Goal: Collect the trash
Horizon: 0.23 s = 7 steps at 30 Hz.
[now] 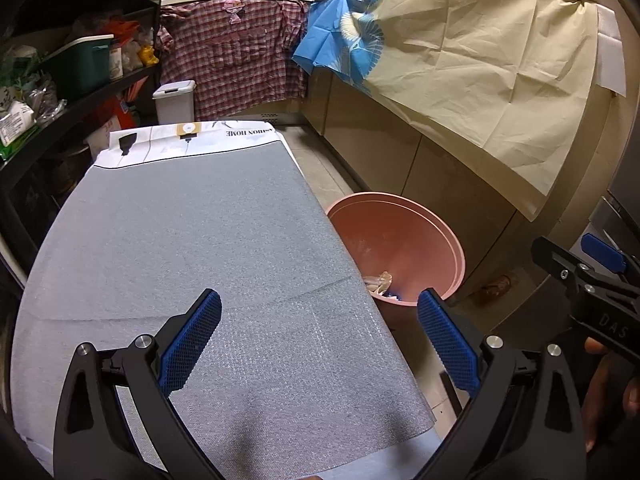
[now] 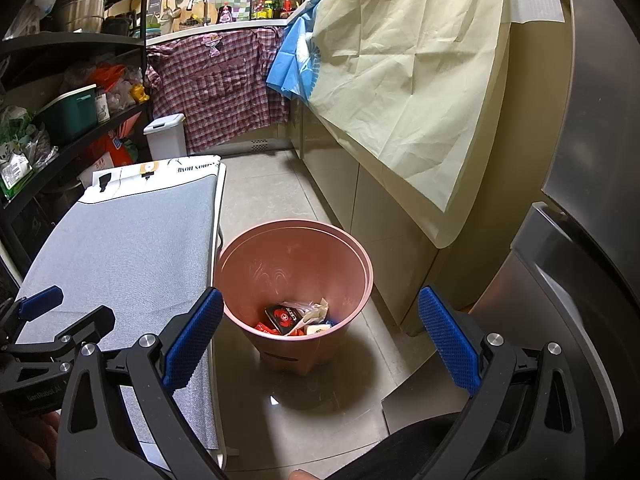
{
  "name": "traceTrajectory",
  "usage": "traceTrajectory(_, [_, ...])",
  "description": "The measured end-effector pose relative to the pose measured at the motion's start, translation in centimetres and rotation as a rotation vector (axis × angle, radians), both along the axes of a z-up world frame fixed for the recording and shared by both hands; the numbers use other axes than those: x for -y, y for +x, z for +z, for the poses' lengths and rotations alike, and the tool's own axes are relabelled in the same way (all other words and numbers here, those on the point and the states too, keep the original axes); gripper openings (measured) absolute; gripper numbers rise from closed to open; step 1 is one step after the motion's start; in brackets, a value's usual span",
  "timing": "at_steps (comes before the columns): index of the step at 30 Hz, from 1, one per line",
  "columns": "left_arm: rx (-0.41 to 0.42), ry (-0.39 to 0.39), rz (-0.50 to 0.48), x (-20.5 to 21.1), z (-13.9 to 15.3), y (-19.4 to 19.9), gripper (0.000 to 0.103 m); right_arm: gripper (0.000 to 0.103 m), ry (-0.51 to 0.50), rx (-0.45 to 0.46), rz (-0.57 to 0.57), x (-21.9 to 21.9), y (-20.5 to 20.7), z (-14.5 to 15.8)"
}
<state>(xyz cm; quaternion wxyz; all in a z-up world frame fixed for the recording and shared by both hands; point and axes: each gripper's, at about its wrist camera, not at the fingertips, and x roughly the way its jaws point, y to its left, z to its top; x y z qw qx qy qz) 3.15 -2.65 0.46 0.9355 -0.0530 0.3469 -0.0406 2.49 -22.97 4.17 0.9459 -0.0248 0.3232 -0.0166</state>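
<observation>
Kitchen table cloth (image 1: pixel 224 133) reads "HOME"; left claw (image 1: pixel 318 344) and right claw (image 2: pixel 320 340) gape empty.

Pink bin (image 2: pixel 296 264) holding red, black, orange and white trash (image 2: pixel 298 318). Grey woven mat (image 1: pixel 192 248) over a white cloth (image 1: pixel 160 140) with black print on the surface. Black tools with blue dimpled pads (image 1: pixel 192 340). Red-and-white checked shirt (image 1: pixel 232 56), cream sheet (image 1: pixel 480 60), blue-and-white cloth (image 1: pixel 340 36). Beige floor (image 2: pixel 260 184). Teal box (image 2: pixel 72 112).
</observation>
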Motion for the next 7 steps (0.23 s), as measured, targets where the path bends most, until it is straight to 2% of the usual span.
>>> traceTrajectory(7, [-0.004, 0.010, 0.004, -0.08, -0.04, 0.04, 0.095, 0.096, 0.000, 0.000, 0.000, -0.02, -0.01, 0.01])
